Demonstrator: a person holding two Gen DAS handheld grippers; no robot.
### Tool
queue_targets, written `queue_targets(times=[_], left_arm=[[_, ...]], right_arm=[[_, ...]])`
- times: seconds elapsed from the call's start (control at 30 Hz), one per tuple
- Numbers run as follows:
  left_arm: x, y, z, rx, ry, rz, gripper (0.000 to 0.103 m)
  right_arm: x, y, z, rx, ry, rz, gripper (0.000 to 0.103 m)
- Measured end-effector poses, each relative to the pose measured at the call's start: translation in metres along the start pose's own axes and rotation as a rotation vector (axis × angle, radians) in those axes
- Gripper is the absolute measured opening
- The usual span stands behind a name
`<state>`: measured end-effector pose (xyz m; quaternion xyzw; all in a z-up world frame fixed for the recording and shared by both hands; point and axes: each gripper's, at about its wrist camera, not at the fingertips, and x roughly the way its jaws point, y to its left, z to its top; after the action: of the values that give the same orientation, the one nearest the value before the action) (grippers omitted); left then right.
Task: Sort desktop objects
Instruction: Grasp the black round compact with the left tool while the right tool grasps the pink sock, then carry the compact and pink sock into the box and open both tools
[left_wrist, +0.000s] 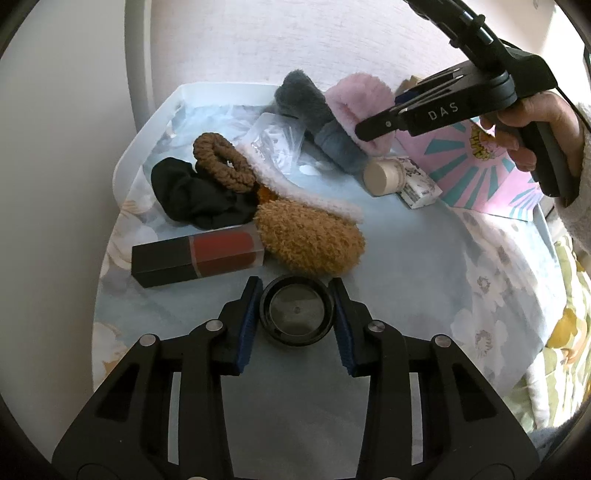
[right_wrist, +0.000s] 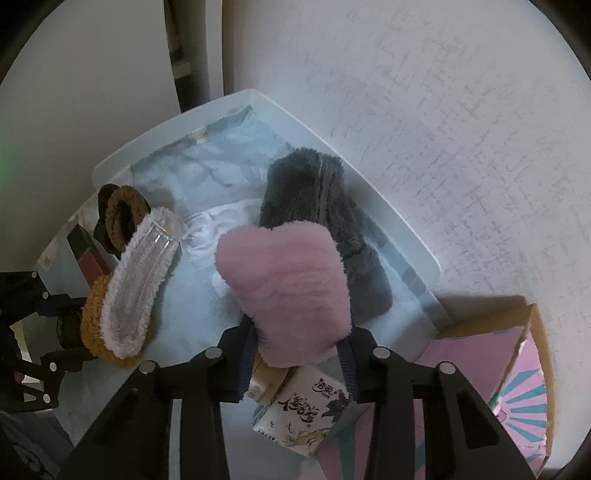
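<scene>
Desktop objects lie scattered on a pale blue floral cloth (left_wrist: 406, 266) inside a shallow white tray (left_wrist: 147, 122). Nearest the left wrist camera, a round black jar (left_wrist: 296, 314) with a grey middle sits on the cloth, and the left gripper (left_wrist: 296, 295) has its blue pads (left_wrist: 248, 325) pressed against both sides of it, so the jaws are clamped on the jar. Just beyond lies a lipstick tube (left_wrist: 197, 254) with a black cap and dark red body, beside a fuzzy tan hair clip (left_wrist: 310, 240) edged in white. Behind those sit a black scrunchie (left_wrist: 192, 195) and a brown scrunchie (left_wrist: 221, 162) touching one another, and a clear plastic bag (left_wrist: 277, 144).

Farther back, a fluffy pink hair clip (right_wrist: 291, 295) rests against a fluffy grey hair clip (right_wrist: 317, 221). The right gripper (right_wrist: 299, 354), held by a hand (left_wrist: 532, 125) in a pale fuzzy sleeve, has its fingers tight against the lower end of the pink clip, gripping it. Under that gripper are a small cream jar (left_wrist: 382, 177) and a printed tissue pack (right_wrist: 299, 417), next to a pink box (right_wrist: 517, 398) with teal rays, which stands at the tray's right corner
</scene>
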<state>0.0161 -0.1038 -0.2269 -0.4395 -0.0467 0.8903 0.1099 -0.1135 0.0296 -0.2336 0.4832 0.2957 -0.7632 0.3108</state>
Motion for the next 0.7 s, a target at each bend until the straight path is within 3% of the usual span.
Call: queue_targets(times=[0.33, 0.7], left_arm=[[-0.035, 0.001, 0.016, 0.008, -0.002, 0.026, 0.033], [-0.078, -0.023, 0.098, 0.071, -0.022, 0.020, 0.033]], right_arm=[[-0.042, -0.011, -0.004, 0.059, -0.035, 0.040, 0.036], [-0.119, -0.053, -0.019, 0.143, -0.100, 0.027, 0.036]])
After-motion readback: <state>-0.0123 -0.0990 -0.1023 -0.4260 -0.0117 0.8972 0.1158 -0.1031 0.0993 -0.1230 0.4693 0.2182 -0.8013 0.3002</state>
